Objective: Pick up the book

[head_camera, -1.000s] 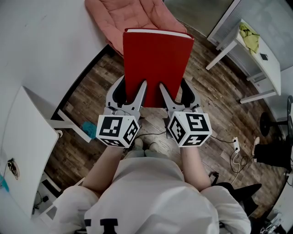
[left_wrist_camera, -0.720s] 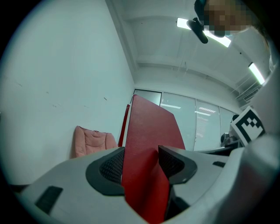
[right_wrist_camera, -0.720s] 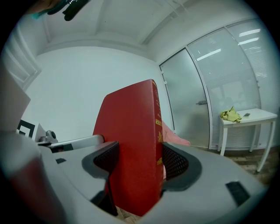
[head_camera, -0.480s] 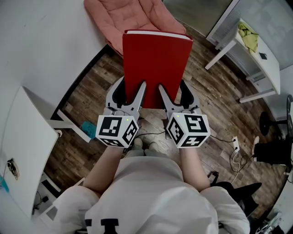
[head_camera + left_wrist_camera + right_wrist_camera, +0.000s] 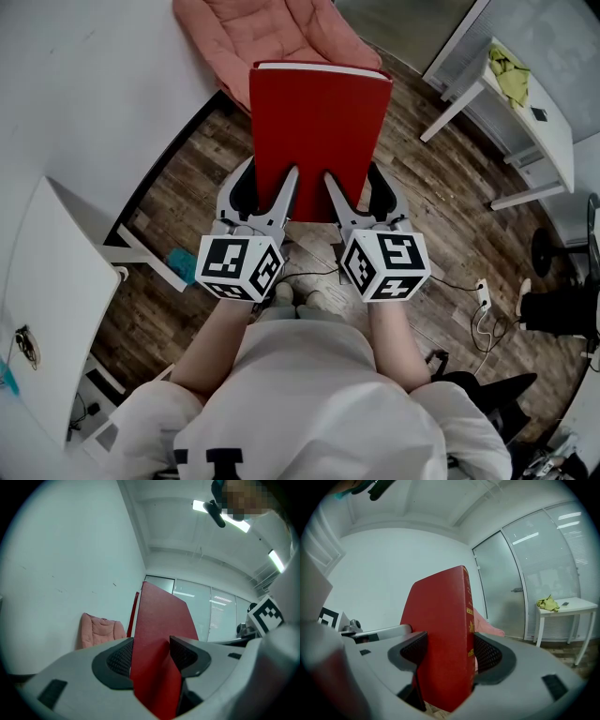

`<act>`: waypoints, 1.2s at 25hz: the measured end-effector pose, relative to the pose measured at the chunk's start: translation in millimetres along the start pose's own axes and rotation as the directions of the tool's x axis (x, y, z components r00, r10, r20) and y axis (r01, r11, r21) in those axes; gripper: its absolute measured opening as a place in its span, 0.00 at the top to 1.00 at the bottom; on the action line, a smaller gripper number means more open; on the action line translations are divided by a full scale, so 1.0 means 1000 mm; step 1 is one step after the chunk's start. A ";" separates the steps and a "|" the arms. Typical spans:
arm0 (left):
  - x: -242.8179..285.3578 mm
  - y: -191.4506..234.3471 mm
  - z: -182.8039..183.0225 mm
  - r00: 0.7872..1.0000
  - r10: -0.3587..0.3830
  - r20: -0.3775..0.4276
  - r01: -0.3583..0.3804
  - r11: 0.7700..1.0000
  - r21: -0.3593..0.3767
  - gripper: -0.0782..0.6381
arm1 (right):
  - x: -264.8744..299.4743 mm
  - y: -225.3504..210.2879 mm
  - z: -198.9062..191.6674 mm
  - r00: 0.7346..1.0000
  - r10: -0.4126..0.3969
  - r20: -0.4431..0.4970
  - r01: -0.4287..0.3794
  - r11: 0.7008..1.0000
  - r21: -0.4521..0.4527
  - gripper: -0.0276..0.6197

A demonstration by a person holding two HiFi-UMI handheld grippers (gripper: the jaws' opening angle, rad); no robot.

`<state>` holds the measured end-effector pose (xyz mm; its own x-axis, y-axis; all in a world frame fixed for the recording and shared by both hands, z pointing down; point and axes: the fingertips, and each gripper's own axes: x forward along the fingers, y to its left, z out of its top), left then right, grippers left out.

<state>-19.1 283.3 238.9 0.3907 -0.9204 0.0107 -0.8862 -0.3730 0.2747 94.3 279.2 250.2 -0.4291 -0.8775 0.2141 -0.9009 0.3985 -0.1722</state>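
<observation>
A red hardcover book [image 5: 319, 131] is held in the air above the wooden floor, flat side toward the head view, its white page edge at the top. My left gripper [image 5: 267, 192] is shut on the book's lower left edge, and my right gripper [image 5: 361, 192] is shut on its lower right edge. In the left gripper view the red book [image 5: 157, 644] stands pressed between both ribbed pads. In the right gripper view the book [image 5: 443, 634], its spine with gold print facing right, sits clamped between the dark pads.
A pink cushioned chair [image 5: 272, 37] lies beyond the book. A white table [image 5: 47, 300] stands at the left and a white desk [image 5: 525, 103] with a yellow-green cloth [image 5: 511, 75] at the right. Cables and a power strip [image 5: 483, 300] lie on the floor.
The book and both grippers have drifted very slightly left; the grip is unchanged.
</observation>
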 end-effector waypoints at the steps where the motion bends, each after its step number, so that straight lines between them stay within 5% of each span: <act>1: 0.000 0.000 0.000 1.000 -0.001 0.000 0.001 1.000 -0.002 0.57 | 0.000 0.000 0.000 1.000 -0.002 0.001 0.002 1.000 -0.002 0.47; 30: 0.007 0.019 0.007 1.000 -0.025 -0.003 0.025 1.000 0.003 0.57 | 0.016 0.011 0.004 1.000 -0.028 0.010 0.028 1.000 0.001 0.47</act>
<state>-35.5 268.9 237.2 0.4131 -0.9107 0.0069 -0.8770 -0.3958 0.2725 78.1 268.0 248.3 -0.4033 -0.8908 0.2093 -0.9123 0.3736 -0.1676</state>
